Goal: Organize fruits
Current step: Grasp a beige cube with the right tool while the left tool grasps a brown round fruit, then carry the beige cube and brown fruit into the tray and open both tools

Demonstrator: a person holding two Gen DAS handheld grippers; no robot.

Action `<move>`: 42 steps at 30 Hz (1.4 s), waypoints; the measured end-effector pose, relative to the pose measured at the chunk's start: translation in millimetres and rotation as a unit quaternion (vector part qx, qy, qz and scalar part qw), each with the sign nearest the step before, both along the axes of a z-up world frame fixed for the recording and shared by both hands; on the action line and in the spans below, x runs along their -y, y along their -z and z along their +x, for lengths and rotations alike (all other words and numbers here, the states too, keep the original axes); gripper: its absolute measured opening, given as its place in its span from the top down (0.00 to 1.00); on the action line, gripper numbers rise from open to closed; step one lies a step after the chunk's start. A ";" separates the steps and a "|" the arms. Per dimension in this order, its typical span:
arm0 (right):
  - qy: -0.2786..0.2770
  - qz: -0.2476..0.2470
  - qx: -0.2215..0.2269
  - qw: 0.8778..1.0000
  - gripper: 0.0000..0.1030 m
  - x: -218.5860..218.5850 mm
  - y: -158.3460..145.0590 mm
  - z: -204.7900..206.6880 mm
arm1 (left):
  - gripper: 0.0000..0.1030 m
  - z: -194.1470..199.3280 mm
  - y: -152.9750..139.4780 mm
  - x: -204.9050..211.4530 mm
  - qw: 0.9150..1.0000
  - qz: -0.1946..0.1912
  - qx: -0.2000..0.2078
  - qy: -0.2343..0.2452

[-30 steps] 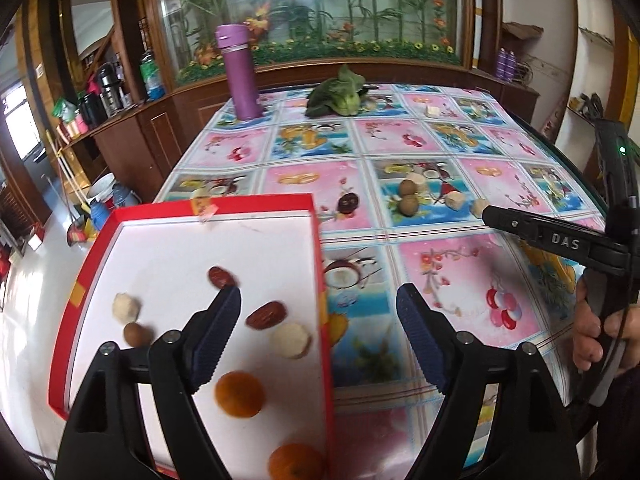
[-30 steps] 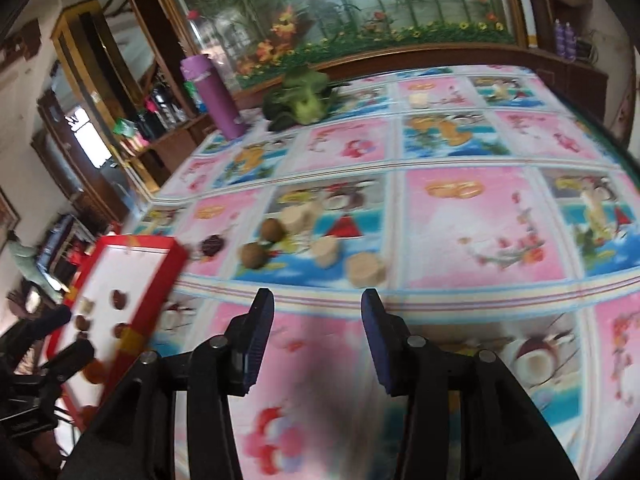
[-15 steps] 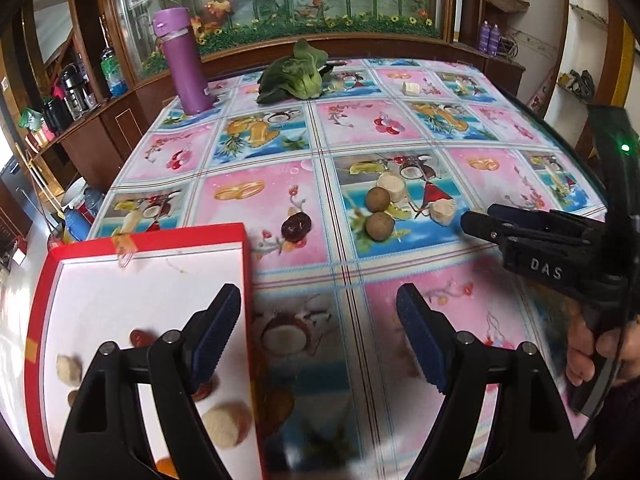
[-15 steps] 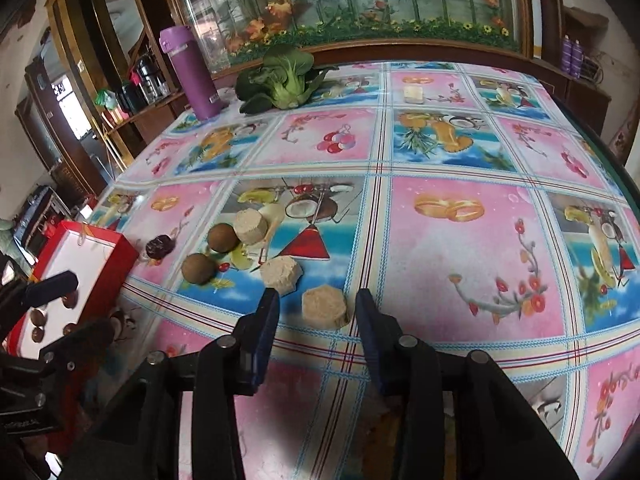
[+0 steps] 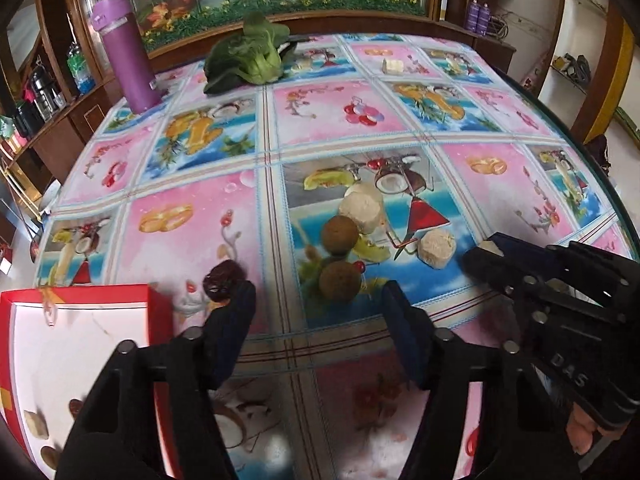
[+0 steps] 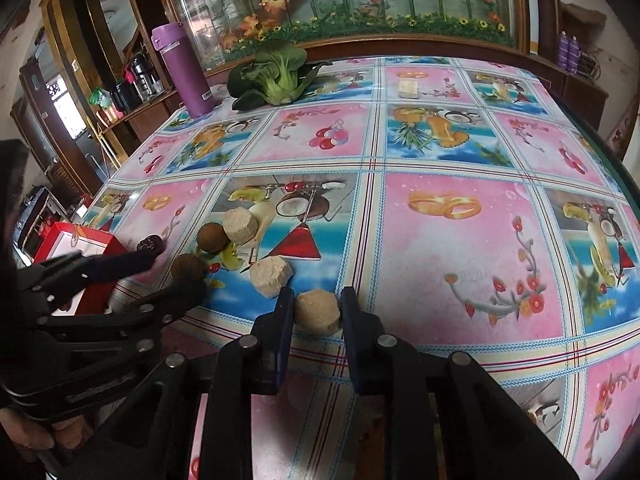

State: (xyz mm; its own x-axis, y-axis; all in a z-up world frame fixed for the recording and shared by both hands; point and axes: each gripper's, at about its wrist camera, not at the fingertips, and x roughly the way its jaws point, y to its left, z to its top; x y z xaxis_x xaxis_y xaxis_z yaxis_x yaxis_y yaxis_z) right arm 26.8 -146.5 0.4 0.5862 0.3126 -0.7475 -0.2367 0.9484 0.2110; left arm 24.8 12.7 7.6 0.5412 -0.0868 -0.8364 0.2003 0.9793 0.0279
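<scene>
Meanwhile, the right gripper (image 6: pixel 316 312) straddles a tan peeled fruit (image 6: pixel 317 312), fingers not yet pinching, while the left gripper (image 5: pixel 320 312) hangs spread beside the red tray (image 5: pixel 156 304), ready for another piece.

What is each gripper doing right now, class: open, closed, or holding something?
Left gripper: open, holding nothing.
Right gripper: open, its fingers either side of a pale fruit piece on the table, not yet clamped.
</scene>
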 end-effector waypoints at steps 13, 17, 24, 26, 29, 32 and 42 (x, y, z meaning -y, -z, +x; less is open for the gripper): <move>0.003 0.007 -0.004 1.000 0.79 3.2 0.0 0.4 | 0.77 -0.2 1.3 0.3 0.999 -0.037 -0.002 0.002; 0.011 0.009 0.003 1.000 0.79 7.6 -1.6 -0.9 | 0.77 -20.8 -7.9 -7.0 0.999 -0.045 0.009 -0.006; 0.031 0.022 0.093 0.995 0.79 16.1 -24.7 -18.1 | 0.77 -76.4 -35.6 -22.2 0.997 -0.062 0.053 -0.012; 0.041 0.025 0.109 0.993 0.79 19.0 -28.4 -21.2 | 0.77 -92.6 -42.8 -33.3 0.995 -0.065 0.069 -0.020; 0.055 0.026 0.112 0.992 0.79 23.0 -28.6 -20.7 | 0.77 -115.1 -51.5 -59.0 0.993 -0.057 0.091 -0.044; 0.066 0.022 0.111 0.991 0.79 24.7 -28.1 -18.2 | 0.77 -129.8 -56.3 -90.4 0.990 -0.057 0.103 -0.079; 0.031 0.094 0.086 0.991 0.79 -15.2 -41.1 -28.3 | 0.77 -137.0 -58.7 -164.2 0.977 -0.054 0.122 -0.165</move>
State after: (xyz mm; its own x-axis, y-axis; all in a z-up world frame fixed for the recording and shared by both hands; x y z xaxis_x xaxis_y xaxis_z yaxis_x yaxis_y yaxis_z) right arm -1.5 -131.3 41.5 0.7219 0.3968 -0.5670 -0.2267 0.9097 0.3480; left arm -112.2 176.9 66.3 0.7373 0.0460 -0.6740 -0.1269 0.9894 -0.0713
